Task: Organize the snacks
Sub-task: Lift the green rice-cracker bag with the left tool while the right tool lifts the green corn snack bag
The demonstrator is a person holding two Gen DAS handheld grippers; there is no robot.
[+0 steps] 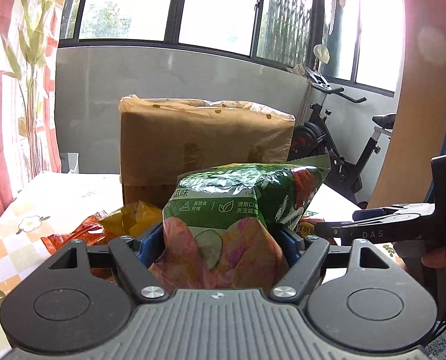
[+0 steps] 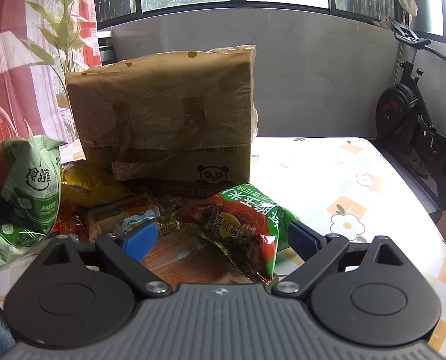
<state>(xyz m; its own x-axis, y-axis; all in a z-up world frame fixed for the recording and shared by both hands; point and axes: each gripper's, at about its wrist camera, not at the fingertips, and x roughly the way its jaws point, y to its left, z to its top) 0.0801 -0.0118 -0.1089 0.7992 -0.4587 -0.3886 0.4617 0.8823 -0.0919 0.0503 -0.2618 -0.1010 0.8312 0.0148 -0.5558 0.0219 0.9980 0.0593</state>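
where the left gripper (image 1: 223,237) clamps its blue pads (image 1: 146,241) on the lower half of a green chip bag (image 1: 232,207), the bag stands lifted above the table, puffed top toward twelve o'clock. the same bag shows at nine o'clock in the right wrist view. the right gripper (image 2: 223,240) stands wide apart and released, its blue fingertips (image 2: 140,240) either side of a red-and-green snack packet (image 2: 241,222) lying on the table, with no pad pressing it. at ten to eleven o'clock from that packet lie a pale wrapped snack (image 2: 124,216) and a yellow bag (image 2: 88,184). behind them, at twelve o'clock, stands a cardboard box (image 2: 166,114) lined with clear plastic. the flowered tablecloth (image 2: 358,186) spreads toward three o'clock.
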